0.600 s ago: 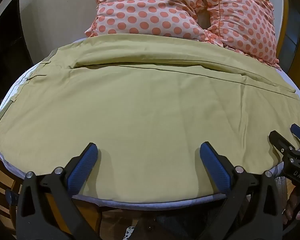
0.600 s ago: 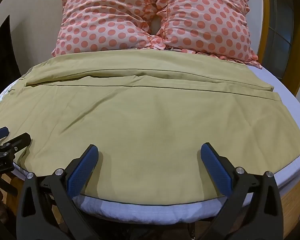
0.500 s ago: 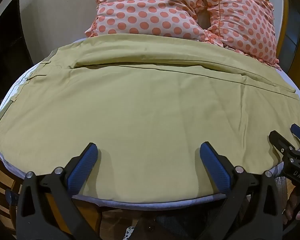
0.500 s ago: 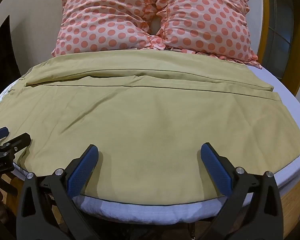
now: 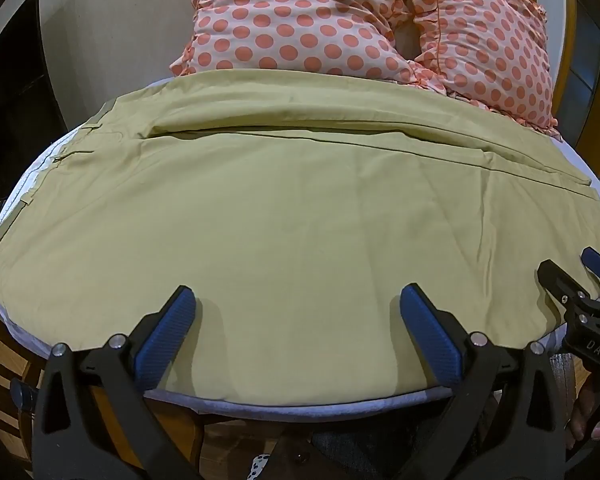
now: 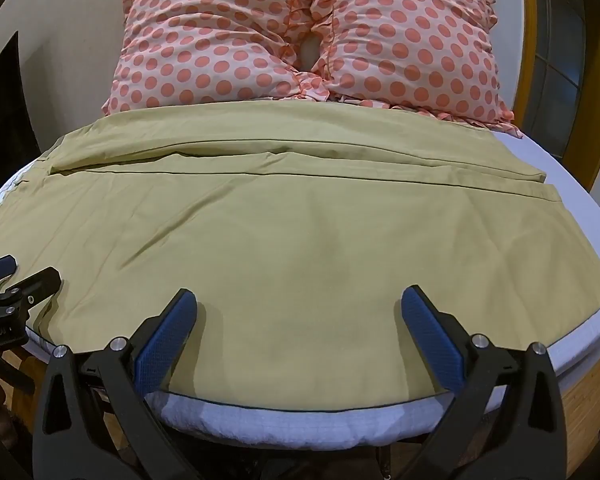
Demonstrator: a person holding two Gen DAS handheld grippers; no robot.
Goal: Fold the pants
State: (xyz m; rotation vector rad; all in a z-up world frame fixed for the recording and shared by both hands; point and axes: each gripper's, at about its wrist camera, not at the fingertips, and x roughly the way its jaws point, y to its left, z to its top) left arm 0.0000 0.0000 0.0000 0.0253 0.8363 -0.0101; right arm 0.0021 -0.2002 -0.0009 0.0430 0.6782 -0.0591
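Olive-yellow pants [image 5: 300, 220] spread flat across the white-sheeted bed [image 6: 300, 420], waistband toward our left.

We hold the left gripper [image 5: 296, 312] and the right gripper [image 6: 298, 312] over the near edge of the cloth, each with its blue-padded fingers [image 6: 168, 332] spread wide and grasping nothing (each tool also shows at the margin of the other's view). One leg lies alongside the other, the far one creased lengthwise. Two pink pillows with coral dots [image 6: 300, 36] stand beyond the pants, touching their far edge.
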